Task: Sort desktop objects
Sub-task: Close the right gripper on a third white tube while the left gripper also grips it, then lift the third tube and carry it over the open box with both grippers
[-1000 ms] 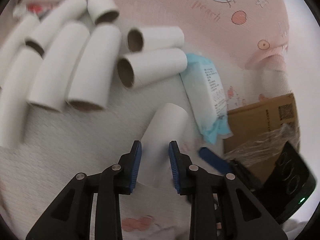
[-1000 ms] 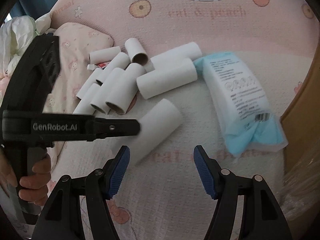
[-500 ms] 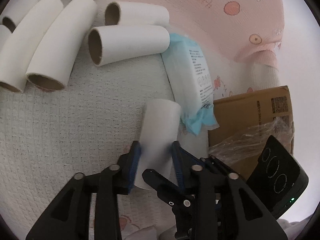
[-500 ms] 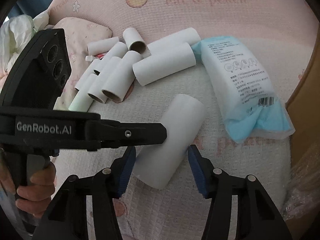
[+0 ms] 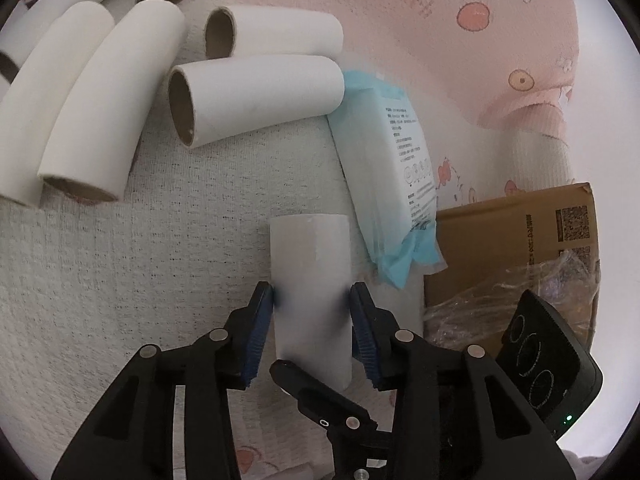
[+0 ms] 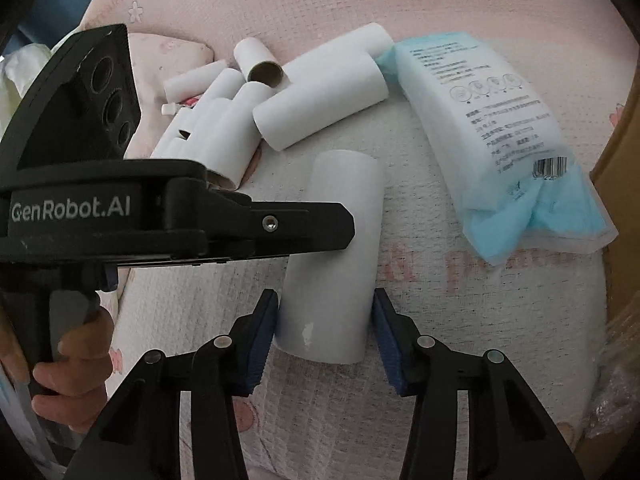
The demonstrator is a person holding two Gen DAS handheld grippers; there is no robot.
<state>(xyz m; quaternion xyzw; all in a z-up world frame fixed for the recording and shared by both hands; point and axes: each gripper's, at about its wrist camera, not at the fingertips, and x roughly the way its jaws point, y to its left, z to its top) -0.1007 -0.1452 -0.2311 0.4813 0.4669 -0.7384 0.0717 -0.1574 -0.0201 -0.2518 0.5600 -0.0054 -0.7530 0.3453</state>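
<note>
A white paper tube [image 5: 310,264] [image 6: 344,184] lies lengthwise between both pairs of fingers, over the white knit cloth [image 5: 120,280]. My left gripper [image 5: 312,300] has its blue pads against the tube's two sides while its jaws are opening. One of its black fingers [image 6: 280,224] crosses the tube in the right wrist view. My right gripper [image 6: 326,308] straddles the tube's near end with its jaws closing; the pads stand right at the walls, a thin gap showing on the right side. In the left wrist view one right finger [image 5: 320,400] shows below the tube.
A pile of several white tubes [image 5: 92,92] [image 6: 224,120] lies at the upper left. A blue-and-white tissue pack [image 5: 384,152] [image 6: 480,112] lies right of the tube. A cardboard box [image 5: 512,240] [image 6: 616,160] stands at the right. A hand [image 6: 76,360] holds the left gripper's handle.
The tube has turned from slanting to lengthwise. My right gripper came down around its near end and its jaws narrowed. The left jaws widened around the tube.
</note>
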